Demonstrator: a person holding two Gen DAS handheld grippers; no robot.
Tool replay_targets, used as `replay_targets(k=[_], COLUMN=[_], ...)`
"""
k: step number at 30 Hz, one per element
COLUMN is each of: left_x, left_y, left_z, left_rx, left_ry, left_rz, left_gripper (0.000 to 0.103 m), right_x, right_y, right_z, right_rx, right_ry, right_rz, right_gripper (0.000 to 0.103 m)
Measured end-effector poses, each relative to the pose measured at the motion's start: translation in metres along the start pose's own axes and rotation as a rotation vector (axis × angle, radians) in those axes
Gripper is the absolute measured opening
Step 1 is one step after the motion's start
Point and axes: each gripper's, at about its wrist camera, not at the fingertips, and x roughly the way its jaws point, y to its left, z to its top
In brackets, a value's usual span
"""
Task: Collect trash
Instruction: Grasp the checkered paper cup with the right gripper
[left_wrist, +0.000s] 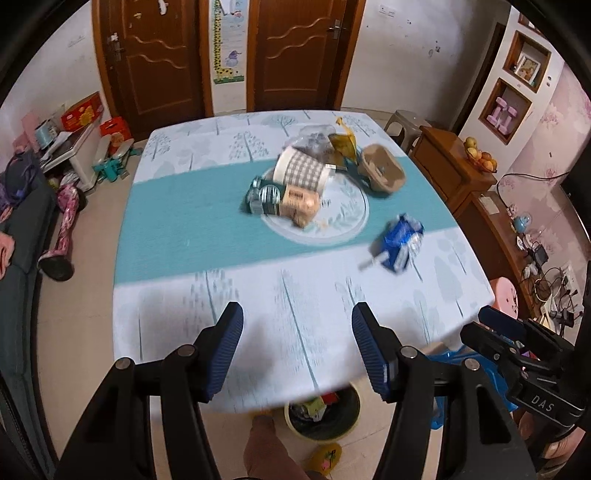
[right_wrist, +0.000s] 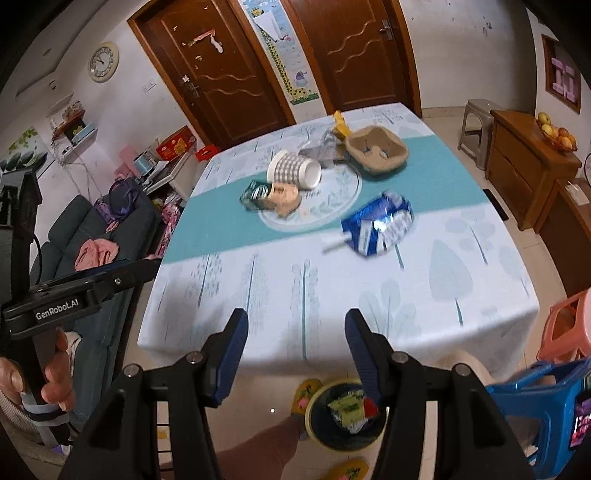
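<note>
Left wrist view shows both the left gripper (left_wrist: 297, 354) and right gripper (right_wrist: 295, 354) with jaws wide apart and empty, low in the frame above the bin (right_wrist: 345, 417), probably readying for the blue carton (right_wrist: 380, 225) on the worktop (right_wrist: 258, 295).

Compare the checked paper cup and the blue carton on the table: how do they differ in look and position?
The checked paper cup is grey-and-white and round; the blue carton is blue, crumpled and boxy. The cup lies tipped among the pile at the middle of the table; the carton lies alone, nearer the front edge. Both are untouched, and no hand-held gripper holds them.
</note>
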Motion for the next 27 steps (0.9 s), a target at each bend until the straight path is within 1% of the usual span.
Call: replay_targets(k=[4,5,10,14,17,20,23,27], left_x=[0.028,0.038,0.086,0.127,0.155,0.176,0.191,0.205], left_y=[0.015,0.019,0.034,0.044,0.048,0.054,0.062,0.073], left_z=[0.054,0.072,0.140,0.178,0.196,0.207,0.211,0.210], left_rx=[0.020,0.028,0.043,0.039,0.051,0.059,0.057,0.063], left_ry=[0.004,0.009,0.049,0.085,0.122,0.145,0.164,0.189], left_rz=[-0.027,-0.039,-0.076,-0.102,-0.118,-0.124,-0.138,-0.138], left_gripper=[0.060,0.060,0.061,0.061,0.061,0.061,0.061,0.061], right_x=[0.025,0.031,0.069,0.097,0.116,0.140,0.168,0.208], right_y=[0.002,0.002,-0.001,-0.013,-0.015,-0.010,-0.001,0.014], right_z=[0.040,0.048,0.098,0.130,0.147,0.162,0.176,0.196], right_rx=[0.046,0.055,0.119,0.199,0.219,0.182,0.112,-0.005], right_ry=[-0.005,-0.004,-0.010,-0.009,0.003,0.030,0.070,0.126], right_rz=[-0.008,-0.010,-0.040,-0.052,-0.061,-0.074,-0.083,-0.096], right_gripper=[0.055,0.055,0.055,0.055,0.055,0.055,0.055,0.055])
